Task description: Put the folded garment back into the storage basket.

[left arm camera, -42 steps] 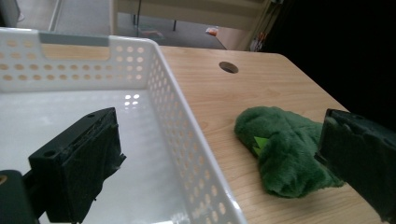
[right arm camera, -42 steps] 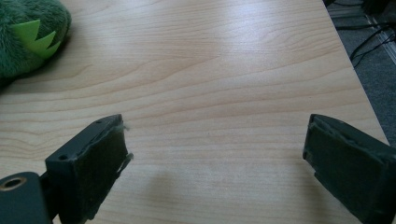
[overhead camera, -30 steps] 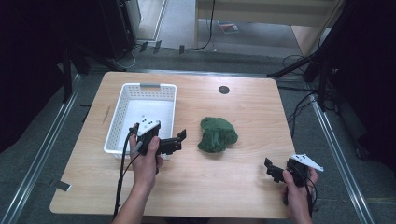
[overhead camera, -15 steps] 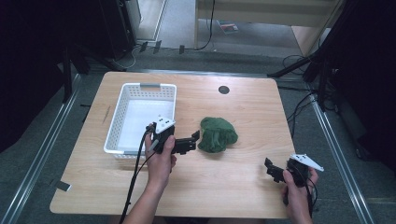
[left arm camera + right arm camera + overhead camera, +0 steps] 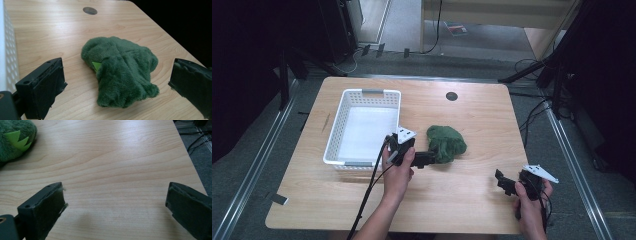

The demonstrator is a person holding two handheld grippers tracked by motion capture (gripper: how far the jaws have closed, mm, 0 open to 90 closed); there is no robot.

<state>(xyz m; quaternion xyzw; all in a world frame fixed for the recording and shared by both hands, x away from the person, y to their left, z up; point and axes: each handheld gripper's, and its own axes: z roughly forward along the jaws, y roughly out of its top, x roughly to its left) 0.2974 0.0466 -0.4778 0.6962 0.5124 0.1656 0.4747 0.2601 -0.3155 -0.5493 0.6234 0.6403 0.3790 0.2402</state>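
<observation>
A dark green plush toy (image 5: 446,143) lies crumpled near the middle of the wooden table (image 5: 472,115), right of a white basket (image 5: 343,134). My left gripper (image 5: 428,159) is open at the toy's near left edge, its jaws spread wide on either side of the plush toy (image 5: 121,71), which shows a light green felt piece. My right gripper (image 5: 503,181) rests low at the table's front right, open over bare wood with nothing between its jaws (image 5: 115,212). A corner of the plush toy (image 5: 13,140) with its light green spikes shows in the right gripper view.
The white basket is perforated, has grey handles and holds nothing. A round dark grommet (image 5: 451,96) sits in the tabletop at the back. Cables and dark stands lie on the floor beyond the table's far and right edges.
My left gripper has moved right from beside the basket up to the plush toy, with its jaws now around the toy's near side. The right gripper has stayed in place.
</observation>
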